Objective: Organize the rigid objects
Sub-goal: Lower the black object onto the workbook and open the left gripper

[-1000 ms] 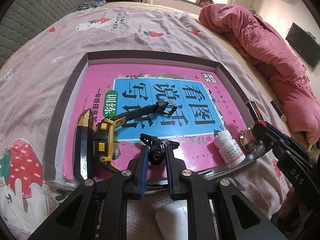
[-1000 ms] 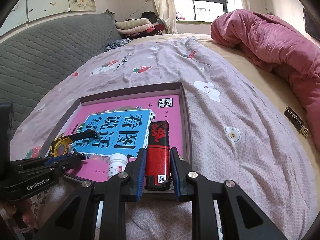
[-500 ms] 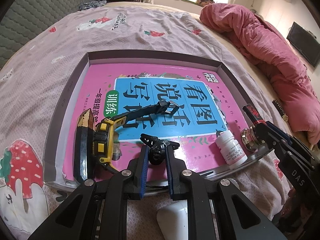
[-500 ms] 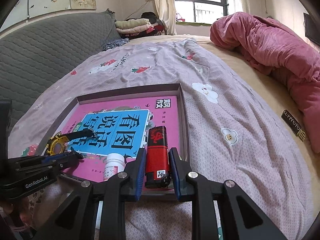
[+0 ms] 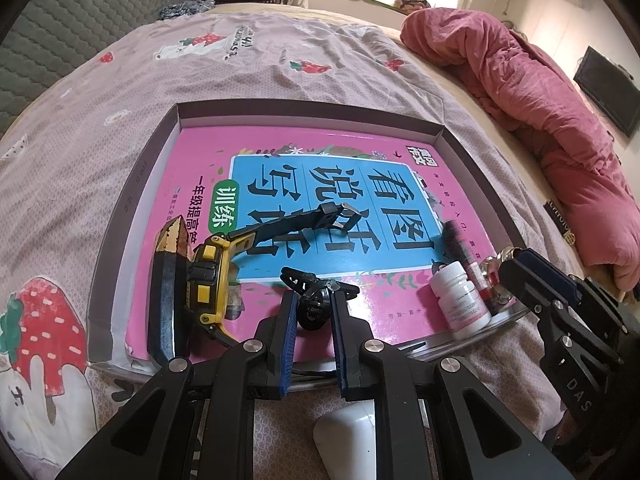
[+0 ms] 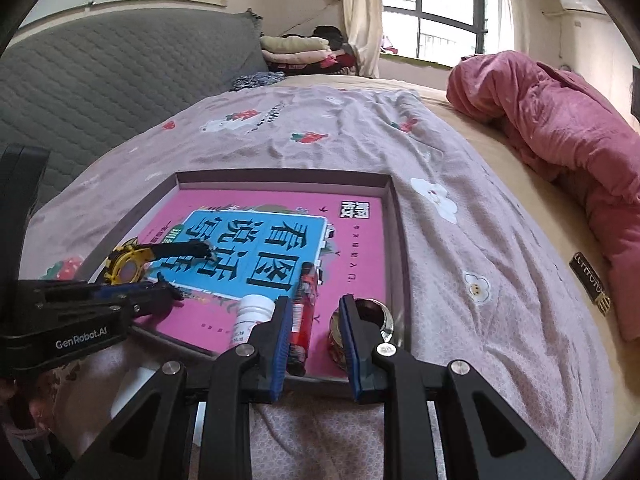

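Lighter (image 6: 304, 300): red, lying on the pink book (image 5: 280, 148) inside the shallow box tray (image 5: 304, 106) on the bed, near the tray's right-hand wall.
Neighbours: a white pill bottle (image 6: 252, 316) lies just beside it; a shiny metal tin (image 6: 372, 312) sits on its other side, partly behind one finger.
Further off: a yellow-and-black watch (image 5: 208, 276) rests against a black block with a gold tip (image 5: 168, 280). A pink quilt (image 5: 540, 92) is heaped well apart.
Right gripper (image 6: 314, 306): fingers narrow. The lighter lies between them against the bottle-side finger, and pink cover shows beside the other. Whether it is pinched I cannot tell.
Left gripper (image 5: 313, 300): fingers narrow, clamped on a small black clip (image 5: 314, 312) over the book's near edge.
Lighter's axis: long, running from the fingers toward the tray's far wall, leaning slightly.
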`<state>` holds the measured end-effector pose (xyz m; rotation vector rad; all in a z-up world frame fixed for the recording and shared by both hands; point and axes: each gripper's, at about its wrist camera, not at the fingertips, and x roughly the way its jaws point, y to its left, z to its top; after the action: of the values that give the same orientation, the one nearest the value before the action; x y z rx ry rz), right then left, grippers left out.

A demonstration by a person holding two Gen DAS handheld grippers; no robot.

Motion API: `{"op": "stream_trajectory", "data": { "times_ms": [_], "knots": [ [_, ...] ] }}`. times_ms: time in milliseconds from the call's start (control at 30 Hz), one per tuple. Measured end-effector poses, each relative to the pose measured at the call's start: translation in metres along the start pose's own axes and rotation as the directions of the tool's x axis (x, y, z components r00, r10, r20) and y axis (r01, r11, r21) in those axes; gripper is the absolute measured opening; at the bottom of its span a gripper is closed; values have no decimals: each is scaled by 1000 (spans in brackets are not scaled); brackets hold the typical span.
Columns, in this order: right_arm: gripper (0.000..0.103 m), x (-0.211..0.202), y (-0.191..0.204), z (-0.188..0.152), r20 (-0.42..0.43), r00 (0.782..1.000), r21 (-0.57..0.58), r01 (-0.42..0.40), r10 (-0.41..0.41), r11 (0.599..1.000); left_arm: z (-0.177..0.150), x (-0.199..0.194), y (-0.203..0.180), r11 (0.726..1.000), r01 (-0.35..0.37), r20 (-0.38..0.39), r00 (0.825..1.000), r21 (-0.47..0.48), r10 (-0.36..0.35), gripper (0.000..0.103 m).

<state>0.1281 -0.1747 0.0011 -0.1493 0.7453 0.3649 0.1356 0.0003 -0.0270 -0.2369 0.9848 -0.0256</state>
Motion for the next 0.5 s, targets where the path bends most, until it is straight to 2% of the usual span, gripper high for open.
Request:
{"op": "stream_trajectory", "data": {
  "times_ms": [500],
  "knots": [
    [24, 0, -2, -1, -2, 1000, 16, -4, 4, 1000, 0, 0, 0, 1000, 0, 0, 1000, -1, 0, 17]
  ]
}}
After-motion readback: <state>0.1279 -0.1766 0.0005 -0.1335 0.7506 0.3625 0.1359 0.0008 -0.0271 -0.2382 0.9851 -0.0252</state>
